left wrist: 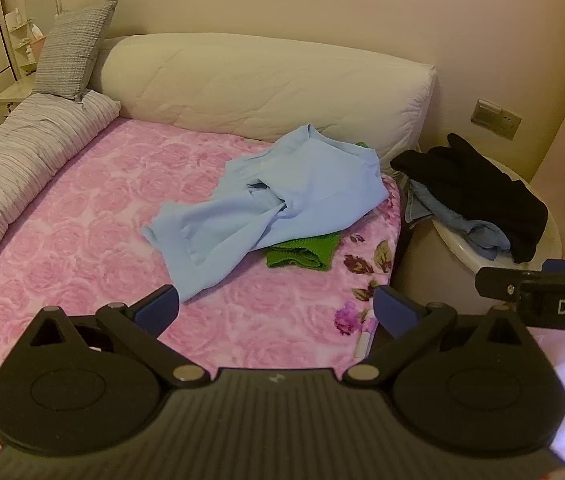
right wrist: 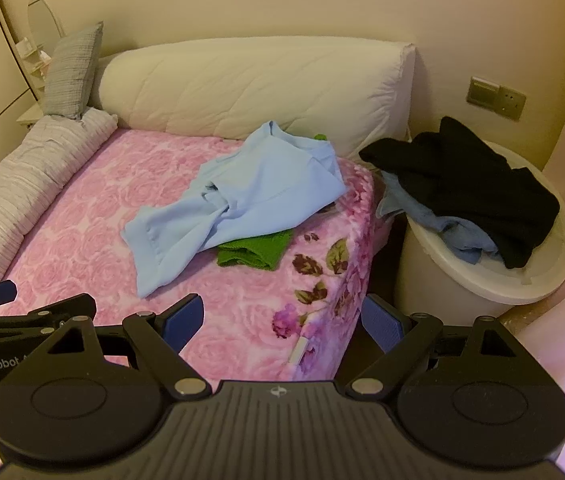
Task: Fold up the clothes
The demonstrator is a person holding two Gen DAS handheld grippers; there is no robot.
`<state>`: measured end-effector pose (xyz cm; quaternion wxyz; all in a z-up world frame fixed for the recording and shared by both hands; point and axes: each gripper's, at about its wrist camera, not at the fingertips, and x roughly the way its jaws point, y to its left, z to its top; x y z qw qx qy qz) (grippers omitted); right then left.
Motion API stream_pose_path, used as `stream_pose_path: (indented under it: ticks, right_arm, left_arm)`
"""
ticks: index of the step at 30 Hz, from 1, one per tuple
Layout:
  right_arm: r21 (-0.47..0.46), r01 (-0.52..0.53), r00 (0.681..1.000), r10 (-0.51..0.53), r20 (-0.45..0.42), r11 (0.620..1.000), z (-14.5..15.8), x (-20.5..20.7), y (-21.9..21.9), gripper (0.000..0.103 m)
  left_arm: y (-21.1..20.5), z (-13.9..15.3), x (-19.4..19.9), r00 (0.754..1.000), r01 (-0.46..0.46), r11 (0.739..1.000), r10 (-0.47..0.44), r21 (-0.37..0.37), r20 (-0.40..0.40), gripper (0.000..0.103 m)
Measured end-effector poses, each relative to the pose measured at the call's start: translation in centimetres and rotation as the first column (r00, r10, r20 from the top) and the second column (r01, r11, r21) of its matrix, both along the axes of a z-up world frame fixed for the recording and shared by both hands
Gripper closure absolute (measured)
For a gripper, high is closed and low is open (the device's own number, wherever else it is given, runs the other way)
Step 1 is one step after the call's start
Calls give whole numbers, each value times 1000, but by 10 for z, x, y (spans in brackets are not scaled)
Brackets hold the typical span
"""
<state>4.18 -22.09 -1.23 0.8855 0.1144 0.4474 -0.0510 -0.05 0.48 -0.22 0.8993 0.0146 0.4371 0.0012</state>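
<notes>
— Clothes first, biggest downward?
— Bed [left wrist: 82, 208] under pink rose cover, filling most of both views. White bolster [left wrist: 266, 84] along the wall at its head; striped duvet [left wrist: 14, 160] rolled along the left edge, grey pillow [left wrist: 70, 48] propped above it.
— And the clothes themselves?
— Blue garment [left wrist: 274, 196] crumpled on the right part of the bed, near the bolster, one end trailing toward the near edge. Green cloth [left wrist: 302, 254] partly under it, poking out at the near side, a scrap showing at the far side too.
— Beside the bed?
— Round white bin [right wrist: 482, 280] just right of the mattress corner. Black garment [right wrist: 474, 188] heaped on its top, touching a second blue cloth [right wrist: 454, 232] bunched beneath.
— Tools?
— Left tool [left wrist: 276, 306] spread wide, gripping nothing, poised over the near part of the bed, apart from the blue garment. Right tool [right wrist: 282, 320] likewise released and empty, over the bed's near right corner. Each visible at the edge of the other's view, side by side.
— Smallest?
— Wall socket plate [left wrist: 496, 118] above the bin.
</notes>
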Motion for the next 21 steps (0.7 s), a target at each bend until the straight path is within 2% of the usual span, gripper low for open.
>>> stream_pose_path:
  ticks: [16,21]
  right_arm:
    - [-9,11,1000,-11,7,1000,6,8,5,14]
    - [-17,17,1000,-17,13,1000,6,15,9,14]
  left_arm:
    - [7,10,7,1000,-1,1000,1,-18,9,1]
    - [23,6,9,1000,1,1000,-1,-29,11,1]
